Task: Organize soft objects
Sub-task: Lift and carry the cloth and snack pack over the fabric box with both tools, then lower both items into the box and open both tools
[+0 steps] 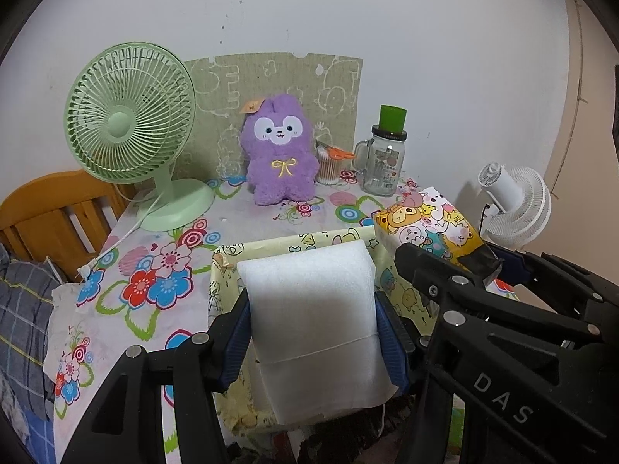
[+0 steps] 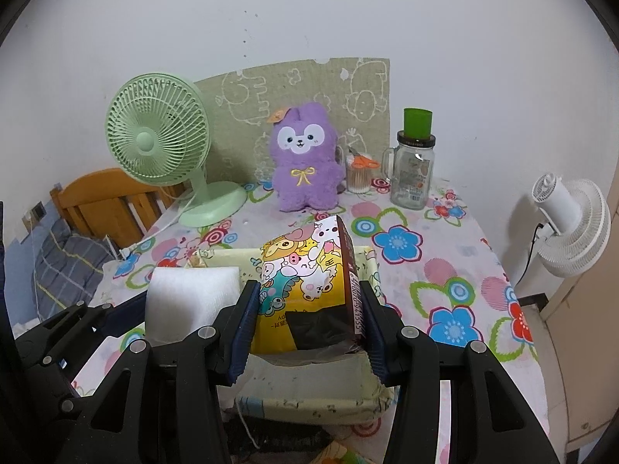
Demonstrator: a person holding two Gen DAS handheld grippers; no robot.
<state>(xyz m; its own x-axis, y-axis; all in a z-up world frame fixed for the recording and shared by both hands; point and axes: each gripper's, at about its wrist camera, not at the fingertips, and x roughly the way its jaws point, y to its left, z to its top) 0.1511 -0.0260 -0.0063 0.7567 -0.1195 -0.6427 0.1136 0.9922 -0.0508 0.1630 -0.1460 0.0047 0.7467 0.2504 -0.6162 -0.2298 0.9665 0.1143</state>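
Gripping a white foam block (image 1: 313, 332) between blue pads (image 1: 390, 348), the left gripper (image 1: 314, 342) holds it above a fabric bin (image 1: 232, 294) printed with cartoon animals; both pads press the block's sides. Right gripper (image 2: 307, 317) clamped on a cartoon-printed tissue pack (image 2: 305, 282), yellow and busy with animal faces, a dark barcode strip along its right edge. Pack sits tilted over the same bin, whose near wall (image 2: 309, 402) shows below the jaws. Whether either item touches the bin floor is unclear from these angles. The two grippers stand side by side, foam to the left of the pack. Bin rests on a table under a floral tablecloth (image 2: 445, 270). At the back, against the wall: a green desk fan (image 1: 127, 127) on the left, a purple plush toy (image 1: 279, 150) upright in the middle, a small container of cotton swabs (image 1: 327, 170) with orange scissors lying on it, and a glass jar (image 1: 381, 162) carrying a green cup on its lid. White clip fan (image 2: 568, 228) off the table's right edge. Wooden bed frame (image 1: 50, 216) and plaid bedding at far left.
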